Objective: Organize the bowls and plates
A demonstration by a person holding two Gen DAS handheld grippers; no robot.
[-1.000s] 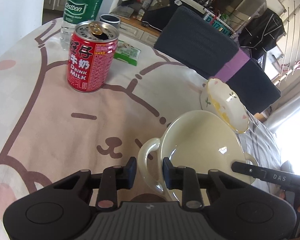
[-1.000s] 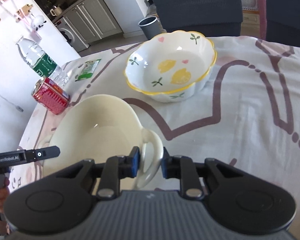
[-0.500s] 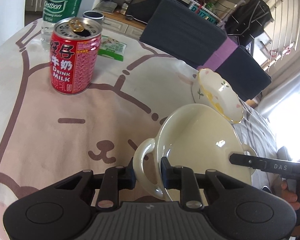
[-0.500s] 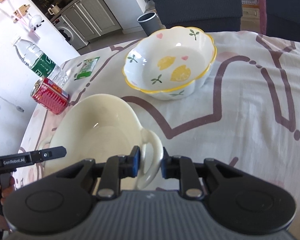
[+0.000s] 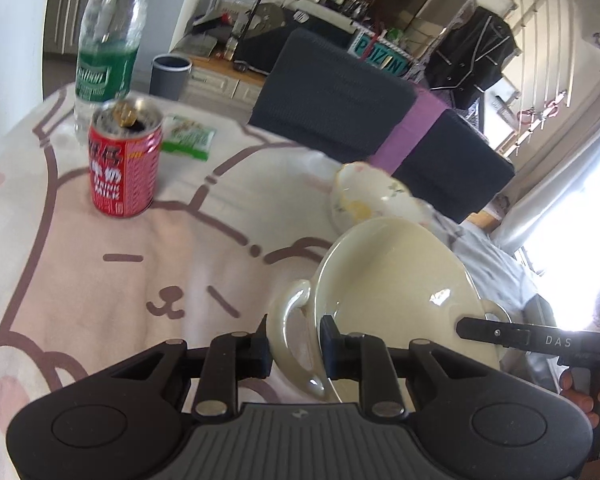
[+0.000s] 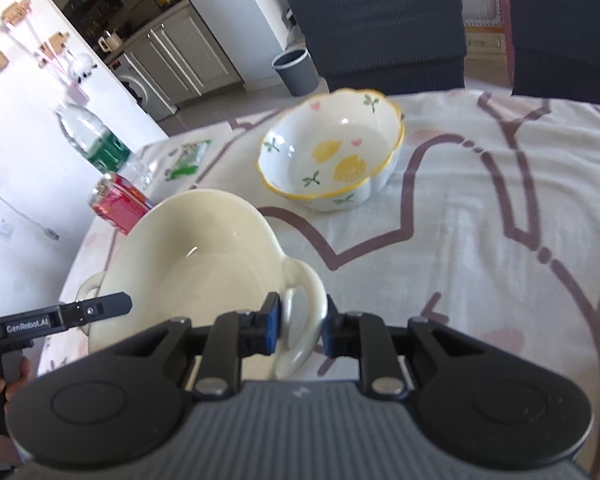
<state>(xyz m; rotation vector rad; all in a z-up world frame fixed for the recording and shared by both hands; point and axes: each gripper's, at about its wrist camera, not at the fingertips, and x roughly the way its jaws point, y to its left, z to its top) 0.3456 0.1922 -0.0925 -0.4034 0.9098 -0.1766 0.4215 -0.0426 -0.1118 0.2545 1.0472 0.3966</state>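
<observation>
A cream bowl (image 5: 392, 280) with a loop handle on each side hangs tilted above the tablecloth. My left gripper (image 5: 294, 344) is shut on its left handle. My right gripper (image 6: 300, 328) is shut on the opposite handle of the cream bowl (image 6: 204, 264). Each wrist view shows the other gripper's black finger at the far handle. A white scalloped bowl with lemon prints (image 6: 332, 160) stands empty on the cloth just beyond; in the left wrist view this lemon bowl (image 5: 364, 200) peeks out behind the cream rim.
A red milk can (image 5: 124, 164), a water bottle (image 5: 108, 52) and a green packet (image 5: 188, 138) stand at the table's far left. Dark chairs (image 6: 380, 24) line the far edge, with a grey bin (image 6: 296, 70) on the floor behind. A hand (image 5: 580, 392) holds the right gripper.
Both grippers have risen together with the cream bowl held by its handles; the bowl now hangs above the cloth. The lemon bowl and the can stayed put.
</observation>
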